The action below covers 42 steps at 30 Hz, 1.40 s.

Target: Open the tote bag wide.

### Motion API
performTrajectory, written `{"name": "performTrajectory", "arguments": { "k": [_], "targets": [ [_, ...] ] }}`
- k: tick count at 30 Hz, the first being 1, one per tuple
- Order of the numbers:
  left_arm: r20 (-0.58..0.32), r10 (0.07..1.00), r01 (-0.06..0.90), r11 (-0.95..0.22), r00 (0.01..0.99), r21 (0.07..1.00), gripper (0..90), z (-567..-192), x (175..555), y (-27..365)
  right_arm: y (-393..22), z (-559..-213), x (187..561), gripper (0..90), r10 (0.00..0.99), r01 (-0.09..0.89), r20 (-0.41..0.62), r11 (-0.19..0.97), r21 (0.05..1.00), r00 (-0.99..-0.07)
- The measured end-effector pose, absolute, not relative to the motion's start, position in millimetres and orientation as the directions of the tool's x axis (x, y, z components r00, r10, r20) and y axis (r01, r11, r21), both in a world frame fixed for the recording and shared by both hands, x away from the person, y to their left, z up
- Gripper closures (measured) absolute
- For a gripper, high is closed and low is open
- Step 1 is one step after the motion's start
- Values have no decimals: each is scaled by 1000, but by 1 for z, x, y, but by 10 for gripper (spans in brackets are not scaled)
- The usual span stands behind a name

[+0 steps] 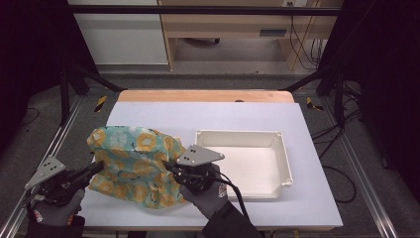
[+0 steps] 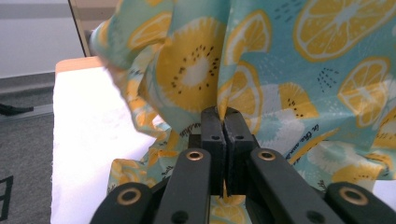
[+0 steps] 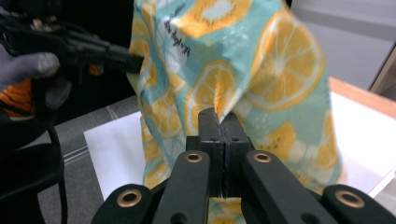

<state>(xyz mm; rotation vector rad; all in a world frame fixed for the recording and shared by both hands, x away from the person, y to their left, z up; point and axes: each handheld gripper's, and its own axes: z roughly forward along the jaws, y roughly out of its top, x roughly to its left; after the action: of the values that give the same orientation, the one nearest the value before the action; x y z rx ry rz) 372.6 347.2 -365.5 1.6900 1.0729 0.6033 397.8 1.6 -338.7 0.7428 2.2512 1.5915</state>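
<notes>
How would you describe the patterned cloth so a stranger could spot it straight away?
Start at the white table. Left of the white plastic tray is a teal cloth, pinched by the left gripper and the right gripper. Its yellow citrus slices set it apart.

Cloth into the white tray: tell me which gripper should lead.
Right, probably. The right gripper pinches the fruit-print cloth on the side beside the white tray; the left gripper holds the far side.

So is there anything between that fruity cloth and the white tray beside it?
Nothing visible. The cloth is pinched by the left gripper and the right gripper, and the white tray sits right beside it with bare table between.
</notes>
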Motion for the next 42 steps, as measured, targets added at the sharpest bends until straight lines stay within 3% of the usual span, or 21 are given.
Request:
{"name": "performTrajectory", "arguments": {
  "k": [4, 11, 17, 20, 23, 27, 32, 35, 37, 42],
  "targets": [
    [-91, 872, 352, -97, 481, 931, 807, -360, 371, 348, 4, -346, 400, 895, 560, 259, 69, 267, 928, -825],
    [-56, 881, 275, -86, 471, 958, 571, -335, 370, 350, 7, -353, 403, 891, 572, 270, 68, 278, 922, -818],
    [-50, 877, 244, -78, 478, 967, 534, -321, 376, 339, 9, -358, 405, 883, 579, 283, 65, 295, 913, -813],
    [-49, 883, 252, -79, 466, 965, 569, -321, 381, 334, 11, -359, 406, 871, 578, 285, 64, 300, 910, -814],
    [-41, 890, 270, -94, 455, 958, 729, -323, 384, 333, 11, -357, 405, 821, 572, 275, 61, 296, 915, -818],
    [-35, 891, 264, -97, 453, 960, 871, -323, 382, 333, 6, -348, 404, 714, 582, 257, 60, 263, 930, -811],
    [-42, 885, 262, -91, 464, 961, 900, -322, 380, 336, -3, -333, 407, 572, 618, 221, 58, 190, 957, -784],
    [-43, 883, 263, -93, 468, 960, 900, -322, 379, 336, -4, -323, 412, 545, 635, 195, 49, 162, 967, -771],
    [-45, 880, 262, -92, 473, 961, 900, -322, 378, 336, -3, -318, 417, 595, 636, 197, 58, 150, 969, -769],
    [-62, 868, 254, -75, 492, 964, 900, -320, 373, 338, 2, -314, 418, 887, 632, 208, 58, 165, 964, -773]
  ]
}}
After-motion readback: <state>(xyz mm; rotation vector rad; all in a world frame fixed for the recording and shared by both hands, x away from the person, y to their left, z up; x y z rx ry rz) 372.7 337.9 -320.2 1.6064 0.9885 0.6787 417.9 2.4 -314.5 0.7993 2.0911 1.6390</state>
